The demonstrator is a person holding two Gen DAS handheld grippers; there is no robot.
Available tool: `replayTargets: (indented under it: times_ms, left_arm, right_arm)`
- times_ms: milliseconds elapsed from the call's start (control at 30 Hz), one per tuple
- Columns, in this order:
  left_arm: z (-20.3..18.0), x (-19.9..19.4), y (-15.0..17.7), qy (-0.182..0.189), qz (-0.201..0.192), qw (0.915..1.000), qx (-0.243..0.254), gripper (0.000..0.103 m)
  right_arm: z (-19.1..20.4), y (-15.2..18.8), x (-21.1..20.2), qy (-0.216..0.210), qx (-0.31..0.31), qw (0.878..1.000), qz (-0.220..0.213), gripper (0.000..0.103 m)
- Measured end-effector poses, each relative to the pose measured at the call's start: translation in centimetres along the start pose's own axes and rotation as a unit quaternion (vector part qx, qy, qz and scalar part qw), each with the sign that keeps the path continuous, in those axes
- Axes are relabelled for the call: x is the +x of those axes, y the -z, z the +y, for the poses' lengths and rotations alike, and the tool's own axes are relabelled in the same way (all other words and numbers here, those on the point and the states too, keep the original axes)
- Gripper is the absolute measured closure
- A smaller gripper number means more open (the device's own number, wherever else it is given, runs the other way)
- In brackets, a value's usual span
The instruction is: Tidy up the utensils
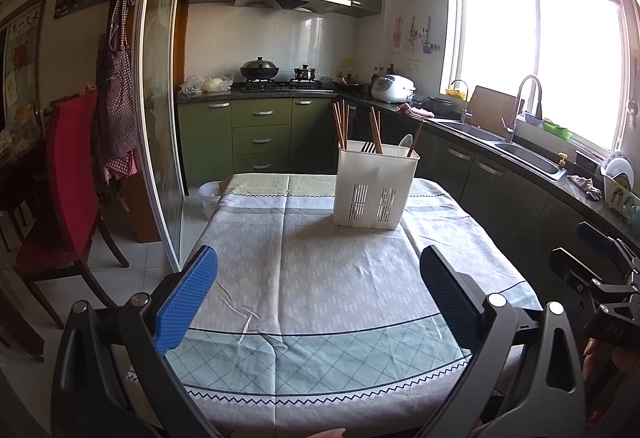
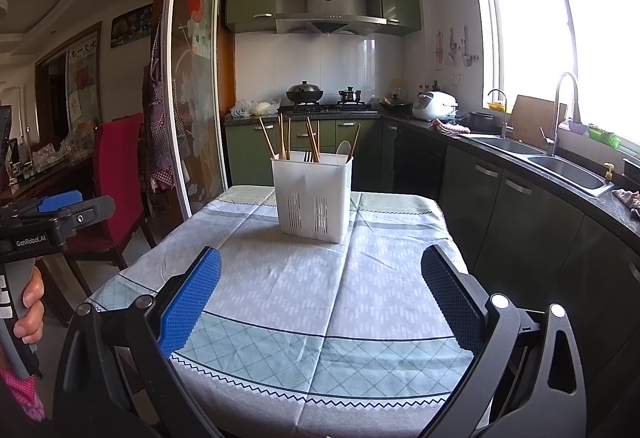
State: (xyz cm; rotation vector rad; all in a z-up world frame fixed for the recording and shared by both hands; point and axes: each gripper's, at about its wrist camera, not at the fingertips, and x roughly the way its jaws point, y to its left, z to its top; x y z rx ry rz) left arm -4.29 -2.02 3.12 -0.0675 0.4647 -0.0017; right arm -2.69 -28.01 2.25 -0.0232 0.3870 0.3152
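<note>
Both grippers — left (image 1: 318,298), right (image 2: 320,302) — fingers wide apart, empty, above surface (image 2: 280,290). Caddy (image 2: 313,196) at far end: chopsticks (image 2: 282,138) light, stiff, slippery — pinch mid-shaft.

The left black two-finger gripper with blue pads (image 1: 318,294) hovers with jaws spread wide, holding nothing. The right matching black blue-padded gripper (image 2: 320,296) hangs level beside it, equally agape.

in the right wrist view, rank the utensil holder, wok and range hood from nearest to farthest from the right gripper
From the open right gripper:
1. utensil holder, on the table straight ahead
2. wok, on the stove behind it
3. range hood, high on the back wall
</note>
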Motion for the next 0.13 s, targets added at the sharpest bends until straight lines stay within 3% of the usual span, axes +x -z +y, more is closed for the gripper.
replayTargets:
  times_ms: [133]
  left_arm:
    - [0.09, 0.37, -0.04, 0.000, 0.006, 1.0000, -0.004, 0.007]
  right_arm:
    - [-0.07, 0.18, 0.27, 0.001, 0.000, 1.000, 0.002, 0.004]
